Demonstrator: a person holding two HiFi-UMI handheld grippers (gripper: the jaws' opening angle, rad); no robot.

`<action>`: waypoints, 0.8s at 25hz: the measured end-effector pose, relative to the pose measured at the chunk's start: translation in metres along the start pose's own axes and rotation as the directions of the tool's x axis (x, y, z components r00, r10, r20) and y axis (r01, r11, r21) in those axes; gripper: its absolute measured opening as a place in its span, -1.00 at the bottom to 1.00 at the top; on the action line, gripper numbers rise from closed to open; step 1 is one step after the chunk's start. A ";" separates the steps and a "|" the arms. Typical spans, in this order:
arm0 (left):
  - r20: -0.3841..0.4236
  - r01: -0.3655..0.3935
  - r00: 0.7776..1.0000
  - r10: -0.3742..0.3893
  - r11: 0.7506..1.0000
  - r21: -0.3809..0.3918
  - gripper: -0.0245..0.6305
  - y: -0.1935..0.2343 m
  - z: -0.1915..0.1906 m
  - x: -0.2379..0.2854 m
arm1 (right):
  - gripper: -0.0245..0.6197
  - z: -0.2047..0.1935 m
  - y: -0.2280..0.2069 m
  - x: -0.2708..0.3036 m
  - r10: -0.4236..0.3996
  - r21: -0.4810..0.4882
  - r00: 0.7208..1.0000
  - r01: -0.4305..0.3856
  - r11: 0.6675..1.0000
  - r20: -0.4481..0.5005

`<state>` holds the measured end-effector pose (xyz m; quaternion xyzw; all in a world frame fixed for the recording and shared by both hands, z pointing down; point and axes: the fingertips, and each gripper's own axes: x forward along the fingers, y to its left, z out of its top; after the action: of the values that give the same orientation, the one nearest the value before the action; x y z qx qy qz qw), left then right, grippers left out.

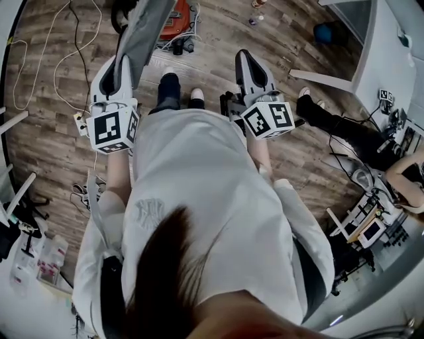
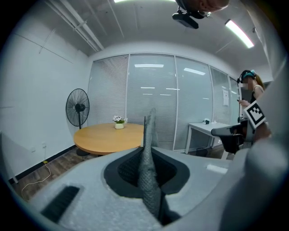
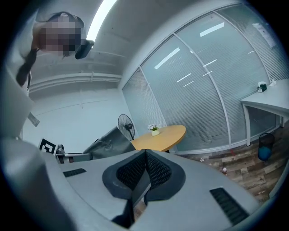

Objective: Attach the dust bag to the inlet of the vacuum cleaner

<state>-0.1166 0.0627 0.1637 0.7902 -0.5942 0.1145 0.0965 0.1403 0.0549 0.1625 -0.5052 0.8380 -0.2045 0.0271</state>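
My left gripper (image 1: 121, 66) is shut on a grey dust bag (image 1: 142, 33), which sticks out past its tips over the wooden floor. In the left gripper view the bag (image 2: 149, 180) shows edge on, pinched between the jaws and standing up in front of them. My right gripper (image 1: 245, 56) is held level beside it, shut, with nothing between its pads (image 3: 156, 169). From the right gripper view the bag (image 3: 106, 140) hangs off to the left. A red and black machine (image 1: 177, 14), apparently the vacuum cleaner, lies on the floor ahead, partly hidden by the bag.
Cables (image 1: 73, 40) trail over the floor at the left. Another person (image 1: 344, 136) sits at the right beside equipment. Ahead stand a round wooden table (image 2: 108, 135), a pedestal fan (image 2: 77, 108), a white desk (image 2: 205, 128) and a glass wall with blinds.
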 end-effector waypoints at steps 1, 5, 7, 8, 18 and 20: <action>-0.002 0.014 1.000 -0.014 1.000 0.003 -0.81 0.007 0.002 0.007 | -0.92 0.002 0.000 0.009 -0.017 0.008 1.000 0.016 1.000 0.010; -0.010 0.078 0.997 -0.078 0.997 0.030 -0.81 0.032 0.008 0.033 | -0.92 0.010 0.006 0.042 -0.062 -0.006 0.997 0.062 0.998 0.039; -0.015 0.105 0.994 -0.104 0.994 0.039 -0.81 0.043 0.009 0.043 | -0.92 0.013 0.011 0.055 -0.071 -0.031 0.997 0.073 0.997 0.041; -0.018 0.114 0.993 -0.114 0.993 0.040 -0.81 0.047 0.010 0.048 | -0.92 0.014 0.013 0.060 -0.075 -0.037 0.996 0.076 0.996 0.042; -0.028 0.141 0.990 -0.140 0.989 0.034 -0.81 0.068 0.008 0.065 | -0.92 0.012 0.022 0.088 -0.083 -0.040 0.996 0.084 0.996 0.024; -0.029 0.136 0.990 -0.135 0.990 0.033 -0.81 0.069 0.007 0.066 | -0.92 0.011 0.021 0.091 -0.078 -0.043 0.997 0.079 0.996 0.020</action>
<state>-0.1649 -0.0184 0.1777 0.8287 -0.5358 0.1287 0.0981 0.0812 -0.0178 0.1587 -0.5402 0.8214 -0.1823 0.0157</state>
